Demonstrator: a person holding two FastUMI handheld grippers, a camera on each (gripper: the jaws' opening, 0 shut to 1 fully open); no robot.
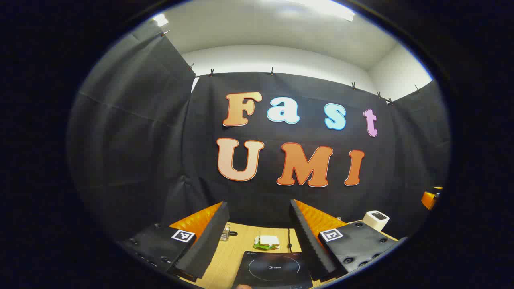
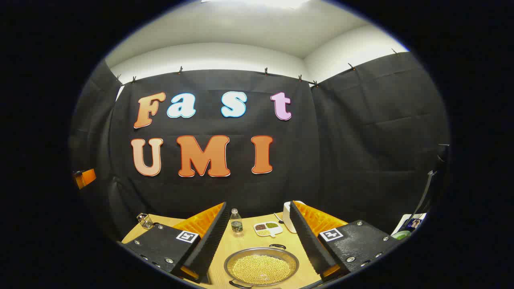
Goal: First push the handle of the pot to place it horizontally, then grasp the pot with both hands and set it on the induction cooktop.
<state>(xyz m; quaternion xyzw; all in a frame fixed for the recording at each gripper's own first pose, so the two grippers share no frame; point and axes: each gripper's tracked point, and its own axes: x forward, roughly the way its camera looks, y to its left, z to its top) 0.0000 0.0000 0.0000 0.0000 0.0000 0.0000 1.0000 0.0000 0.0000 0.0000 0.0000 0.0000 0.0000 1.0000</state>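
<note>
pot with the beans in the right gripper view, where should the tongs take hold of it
By its two small loop handles, one set of tongs on each. The pot is wide, shallow and full of beans, so a one-sided grip would likely tip it. One handle sits at the far rim, the other at the near rim. The right tongs stand open above it; come in level from outside each handle.

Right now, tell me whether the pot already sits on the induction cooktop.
No: in the right gripper view the pot rests on the wooden table, while the left gripper view shows the induction cooktop bare.
</note>
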